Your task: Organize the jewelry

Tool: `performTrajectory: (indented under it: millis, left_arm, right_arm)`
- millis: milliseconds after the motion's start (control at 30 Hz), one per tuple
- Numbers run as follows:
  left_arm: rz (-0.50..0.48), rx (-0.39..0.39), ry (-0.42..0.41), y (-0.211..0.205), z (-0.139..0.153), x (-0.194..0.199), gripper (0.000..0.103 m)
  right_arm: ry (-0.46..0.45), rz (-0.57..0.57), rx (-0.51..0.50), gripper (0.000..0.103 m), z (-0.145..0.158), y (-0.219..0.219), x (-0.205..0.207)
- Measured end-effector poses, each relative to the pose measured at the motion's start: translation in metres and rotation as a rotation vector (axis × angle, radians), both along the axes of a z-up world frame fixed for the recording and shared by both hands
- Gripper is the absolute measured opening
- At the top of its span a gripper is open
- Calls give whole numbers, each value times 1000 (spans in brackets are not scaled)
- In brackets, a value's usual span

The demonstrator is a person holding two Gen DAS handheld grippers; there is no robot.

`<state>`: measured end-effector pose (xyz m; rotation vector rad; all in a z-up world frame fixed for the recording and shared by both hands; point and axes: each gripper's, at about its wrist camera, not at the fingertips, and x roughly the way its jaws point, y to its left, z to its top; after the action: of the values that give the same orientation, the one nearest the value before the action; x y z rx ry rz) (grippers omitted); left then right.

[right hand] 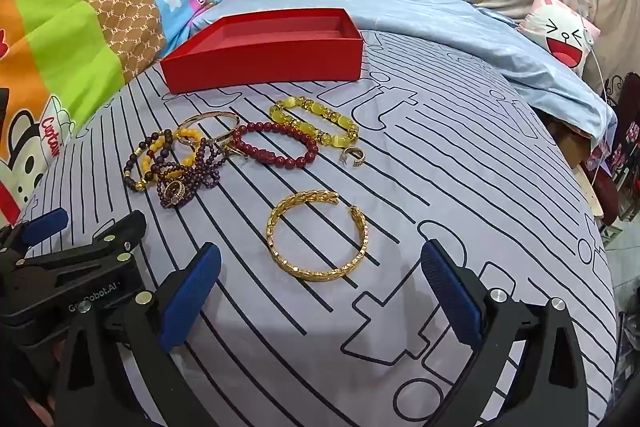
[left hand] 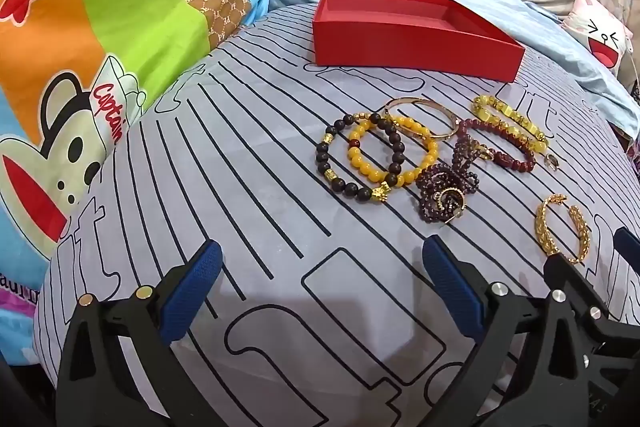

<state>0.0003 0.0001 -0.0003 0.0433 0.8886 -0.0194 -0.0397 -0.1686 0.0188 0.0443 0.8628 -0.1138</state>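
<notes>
Both grippers wide open, nothing held: left gripper and right gripper hover over striped grey bedsheet. Cartoon quilt at left. Red box empty, far side of sheet. Bracelet pile betw. box & grippers; gold cuff lies apart, nearest right gripper.

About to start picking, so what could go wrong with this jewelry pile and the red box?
The purple bead strand lies tangled with the dark bead bracelet and yellow bead bracelet; lifting one may drag the others. The small ring could sink into the soft bedsheet and slip from the open right gripper.
</notes>
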Motion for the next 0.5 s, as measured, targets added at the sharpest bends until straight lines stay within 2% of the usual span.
performTrajectory:
  millis: [133, 500]
  left_arm:
    - [-1, -4, -31, 0, 3, -5, 96]
    - [6, -4, -24, 0, 2, -4, 96]
  right_arm:
    - [-2, -1, -4, 96, 0, 0, 1]
    - [-26, -1, -17, 96, -1, 3, 0]
